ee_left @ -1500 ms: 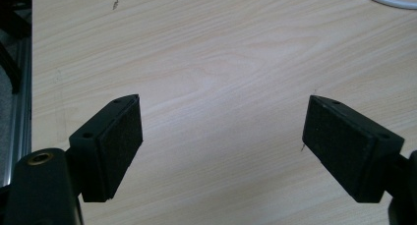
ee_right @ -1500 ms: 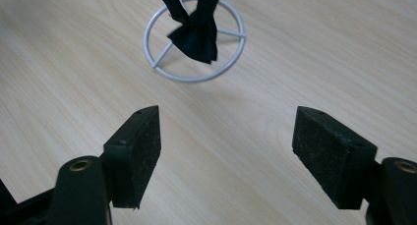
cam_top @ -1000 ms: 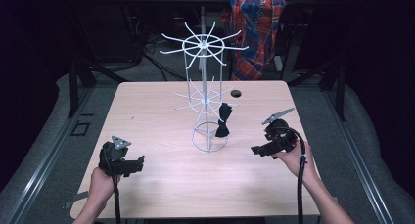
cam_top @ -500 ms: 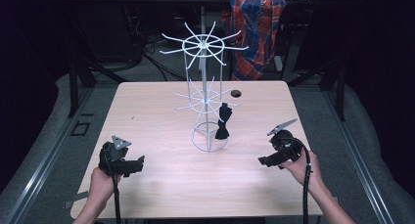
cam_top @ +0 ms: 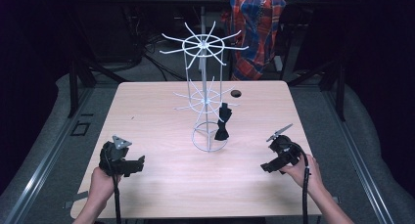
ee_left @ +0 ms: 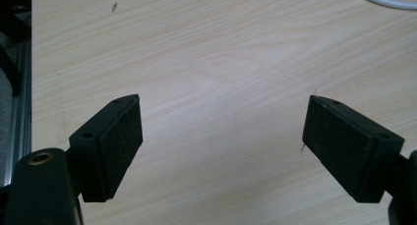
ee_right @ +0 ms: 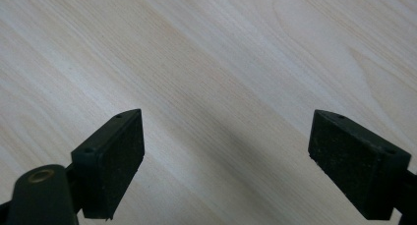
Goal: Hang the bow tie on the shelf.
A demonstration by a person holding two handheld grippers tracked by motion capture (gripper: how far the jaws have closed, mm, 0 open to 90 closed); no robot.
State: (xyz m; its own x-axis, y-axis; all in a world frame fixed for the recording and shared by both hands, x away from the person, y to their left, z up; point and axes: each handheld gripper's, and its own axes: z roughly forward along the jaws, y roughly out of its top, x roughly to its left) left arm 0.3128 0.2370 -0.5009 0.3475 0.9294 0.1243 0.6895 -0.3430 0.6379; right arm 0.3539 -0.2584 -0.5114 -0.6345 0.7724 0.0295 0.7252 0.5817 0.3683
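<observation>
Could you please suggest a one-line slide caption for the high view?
Two open grippers, left and right, flank a white wire rack holding a black bow tie.

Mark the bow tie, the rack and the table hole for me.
bow tie (cam_top: 222, 127), high view, its middle knot.
rack (cam_top: 202, 47), high view, top hub.
table hole (cam_top: 236, 93), high view, its dark centre.

We've got a white wire rack (cam_top: 208, 104) mid-table (cam_top: 147, 116), a black bow tie (cam_top: 222, 122) hanging at its 4 o'clock, plaid cloth (cam_top: 255, 28) at 12.
</observation>
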